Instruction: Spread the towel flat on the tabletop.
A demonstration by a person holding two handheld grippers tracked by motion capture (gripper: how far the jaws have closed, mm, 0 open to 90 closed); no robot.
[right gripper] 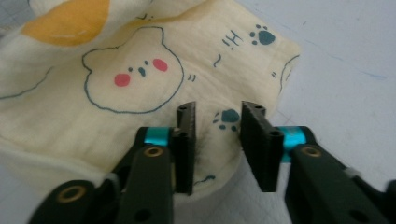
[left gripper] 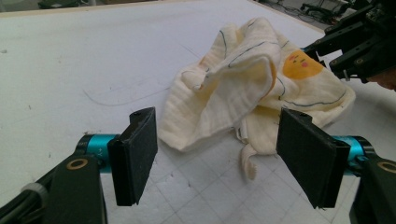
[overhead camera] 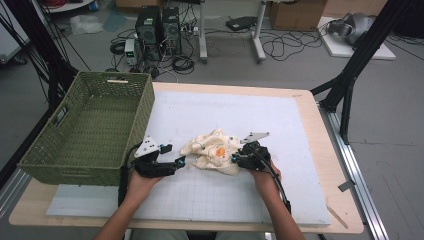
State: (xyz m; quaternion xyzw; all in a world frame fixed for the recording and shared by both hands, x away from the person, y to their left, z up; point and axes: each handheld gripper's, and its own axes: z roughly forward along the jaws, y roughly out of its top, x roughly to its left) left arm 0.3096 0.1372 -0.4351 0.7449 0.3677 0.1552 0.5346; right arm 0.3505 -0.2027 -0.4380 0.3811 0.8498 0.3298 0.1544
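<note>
While the right gripper (right gripper: 217,140) has its jaws drawn fairly near each other over the near edge of the cream cloth (overhead camera: 214,152), a gap shows between the pads in the right gripper view and the fabric lies under and between them rather than pinched, so I judge the grasp begun but not yet made. The left gripper (left gripper: 217,156) stands with its jaws wide apart, low over the white mat (overhead camera: 280,125), the cloth's nearest fold just ahead of them and untouched. The cloth itself, printed with bear faces, paw marks and an orange patch, lies crumpled in a loose heap at the middle of the mat, between the two grippers, with nothing lifted. The green woven basket (overhead camera: 60,145) sits at the table's left end, well apart from the cloth, and looks empty. By my reading the work is at its very start: both corners have yet to be caught, and any spreading, folding or moving of the cloth towards the basket is all left to do.
</note>
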